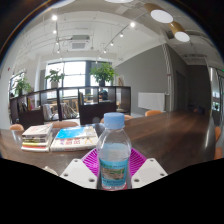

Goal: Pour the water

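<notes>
The gripper [114,172] is seen from behind its two fingers, whose white tips and magenta pads [93,160] flank a small water bottle [114,152]. The bottle stands upright between the fingers, with its blue cap [115,120] on and its label facing the camera. The pads appear to lie against the bottle's lower sides, so the gripper is judged to be clamped on the bottle, though the contact points themselves are partly hidden by the bottle's body. Whether the bottle is lifted or resting on the wooden surface [175,130] cannot be told from this view.

Beyond the bottle, toward the far edge of the surface, a stack of books [38,136] is seen, and just beside it a blue-covered magazine [75,136] lies flat. Further back, dark partitions [70,102] and potted plants [102,72] are set before large windows.

No cup, glass or other receiving vessel is visible, so the pouring itself is judged not to have begun; the step in hand is taken to be the grasping or carrying of the bottle. Since the cap is on, it would have to be removed before any water could leave. The next move is expected to call for a steady hold, a vessel to be brought into view, and the bottle's neck to be aligned over it before being tilted slowly.
</notes>
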Demonstrator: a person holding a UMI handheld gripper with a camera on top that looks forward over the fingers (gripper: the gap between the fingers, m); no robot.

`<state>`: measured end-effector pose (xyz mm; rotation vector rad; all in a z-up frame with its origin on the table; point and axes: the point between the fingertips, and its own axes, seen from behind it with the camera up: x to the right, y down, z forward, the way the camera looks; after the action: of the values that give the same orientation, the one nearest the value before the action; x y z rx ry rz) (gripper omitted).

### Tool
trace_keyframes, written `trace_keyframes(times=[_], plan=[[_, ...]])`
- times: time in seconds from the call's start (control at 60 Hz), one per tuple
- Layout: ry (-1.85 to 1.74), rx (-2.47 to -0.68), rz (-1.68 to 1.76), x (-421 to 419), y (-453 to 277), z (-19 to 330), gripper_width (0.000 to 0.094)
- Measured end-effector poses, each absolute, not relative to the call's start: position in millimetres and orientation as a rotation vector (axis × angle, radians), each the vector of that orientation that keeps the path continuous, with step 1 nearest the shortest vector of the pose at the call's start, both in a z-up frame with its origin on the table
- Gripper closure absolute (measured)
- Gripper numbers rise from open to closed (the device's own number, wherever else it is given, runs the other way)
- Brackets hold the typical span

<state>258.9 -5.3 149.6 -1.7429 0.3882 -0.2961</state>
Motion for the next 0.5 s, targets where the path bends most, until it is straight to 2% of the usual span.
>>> trace_keyframes(times=[0.217, 0.317, 0.333, 0.4, 0.5], plan=[[0.337, -1.782, -0.276, 268, 15, 106, 0.0599], [0.331, -1.808, -0.267, 268, 30, 74, 0.0585], [0.326, -1.808, -0.271, 269, 26, 83, 0.0588], [0.349, -1.749, -0.263, 269, 28, 81, 0.0588], [0.333, -1.758, -0.274, 270, 23, 82, 0.0571]])
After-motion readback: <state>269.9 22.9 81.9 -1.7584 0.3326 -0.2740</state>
